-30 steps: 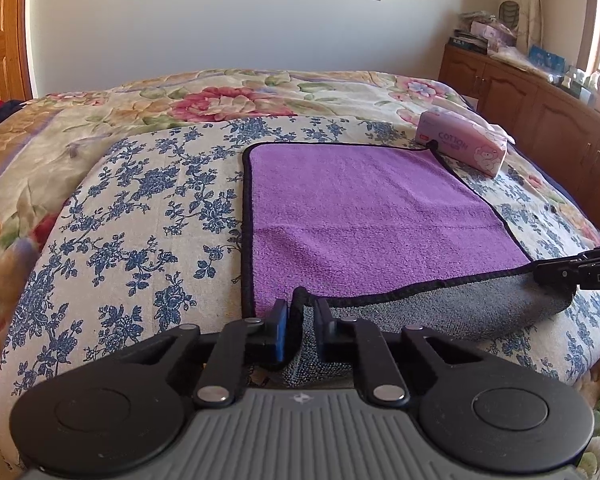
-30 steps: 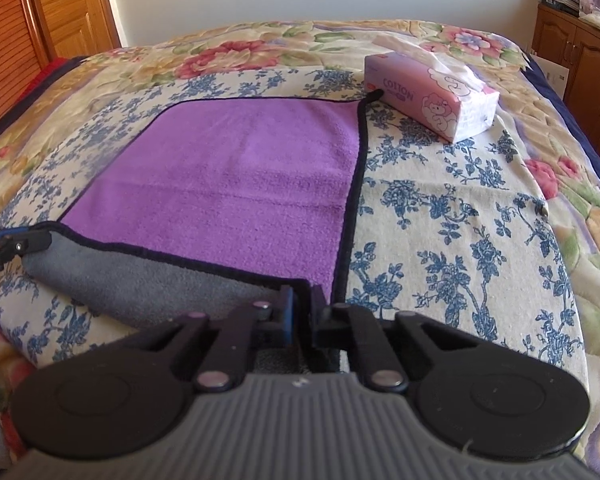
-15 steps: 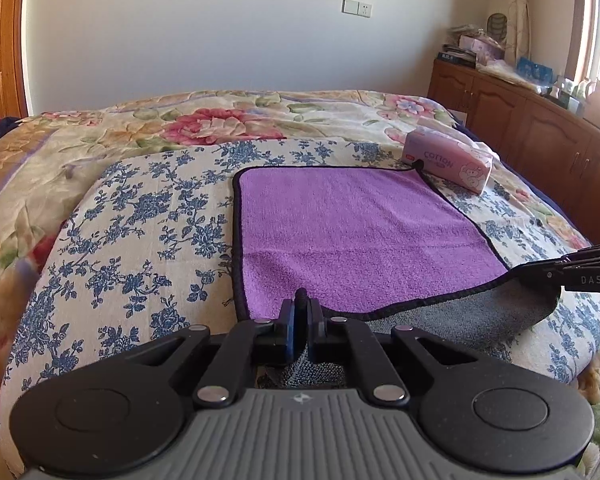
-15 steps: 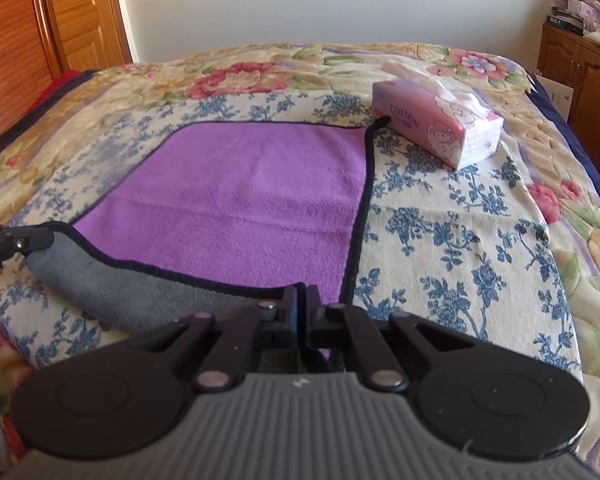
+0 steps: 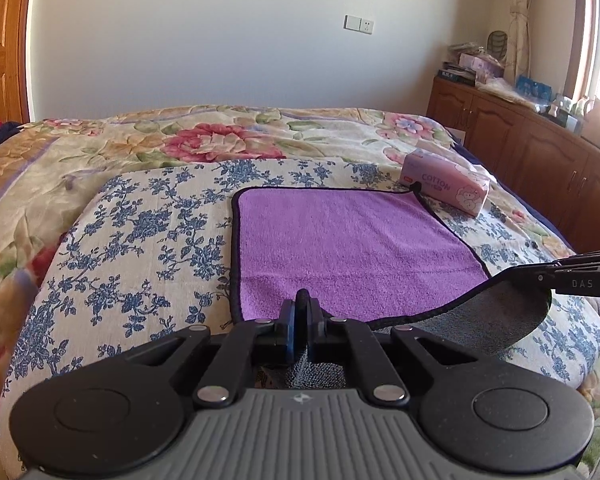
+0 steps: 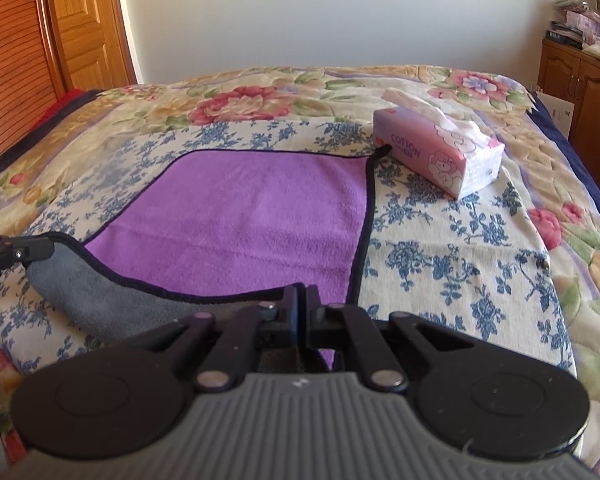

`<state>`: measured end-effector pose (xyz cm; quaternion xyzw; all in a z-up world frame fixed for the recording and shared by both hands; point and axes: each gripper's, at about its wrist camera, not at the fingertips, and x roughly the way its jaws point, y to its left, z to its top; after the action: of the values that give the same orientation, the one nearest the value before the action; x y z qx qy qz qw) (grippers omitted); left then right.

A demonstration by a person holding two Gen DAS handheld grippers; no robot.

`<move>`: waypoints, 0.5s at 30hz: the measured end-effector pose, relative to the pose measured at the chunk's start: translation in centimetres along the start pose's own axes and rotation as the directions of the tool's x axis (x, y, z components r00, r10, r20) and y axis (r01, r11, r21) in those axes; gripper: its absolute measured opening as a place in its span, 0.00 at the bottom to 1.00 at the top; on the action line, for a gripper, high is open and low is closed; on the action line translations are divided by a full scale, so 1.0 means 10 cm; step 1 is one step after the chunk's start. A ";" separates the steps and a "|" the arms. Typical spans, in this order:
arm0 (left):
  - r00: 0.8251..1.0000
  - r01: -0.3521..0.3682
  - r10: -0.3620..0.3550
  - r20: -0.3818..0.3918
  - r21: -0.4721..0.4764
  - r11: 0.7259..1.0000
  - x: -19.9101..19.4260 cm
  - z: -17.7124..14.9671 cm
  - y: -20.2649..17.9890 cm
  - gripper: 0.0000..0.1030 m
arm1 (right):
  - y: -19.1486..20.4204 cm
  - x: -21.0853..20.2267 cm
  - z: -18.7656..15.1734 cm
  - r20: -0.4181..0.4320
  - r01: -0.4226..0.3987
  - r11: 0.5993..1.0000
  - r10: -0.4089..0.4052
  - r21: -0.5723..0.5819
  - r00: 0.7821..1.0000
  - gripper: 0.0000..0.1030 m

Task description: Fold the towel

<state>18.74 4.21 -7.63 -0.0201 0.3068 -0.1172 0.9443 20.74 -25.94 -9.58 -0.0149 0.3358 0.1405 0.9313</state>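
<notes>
The purple terry towel with black edging and a grey underside (image 5: 348,248) lies spread on the bed's blue-flowered cream quilt (image 5: 140,232). The left hand-held gripper (image 5: 301,312) is clenched on its near left corner and the right hand-held gripper (image 6: 301,308) on its near right corner, both lifted so the near edge curls up. A pink cotton tissue pack (image 6: 436,152) sits just beside the towel's far right corner.

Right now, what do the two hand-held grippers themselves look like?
Both match: the left hand-held gripper and right hand-held gripper have black linkage arms with silver pivot pins, round black side discs and a ribbed grey body. Finger pads look blue. White lettering marks the side. No cables or sleeves show.
</notes>
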 end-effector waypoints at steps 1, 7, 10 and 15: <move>1.000 0.002 -0.002 0.001 -0.003 1.000 0.00 0.01 0.00 0.06 | 0.00 0.00 0.00 0.002 -0.001 1.000 0.001 -0.002 1.000 0.04; 1.000 0.011 -0.011 0.021 -0.001 1.000 0.00 0.09 -0.03 0.06 | 0.00 0.03 0.05 0.016 -0.004 1.000 0.005 -0.011 1.000 0.04; 1.000 0.011 -0.011 0.029 0.003 1.000 0.01 0.13 -0.03 0.06 | 0.00 0.03 0.08 0.026 -0.006 1.000 0.007 -0.018 1.000 0.04; 0.999 0.017 -0.017 0.027 0.000 1.000 0.06 0.18 -0.01 0.06 | 0.05 -0.05 0.14 0.063 -0.014 0.999 0.016 -0.039 0.998 0.04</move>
<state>20.24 3.92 -6.52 -0.0243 0.2938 -0.1249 0.9473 21.15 -25.40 -8.16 -0.0259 0.3035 0.1544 0.9399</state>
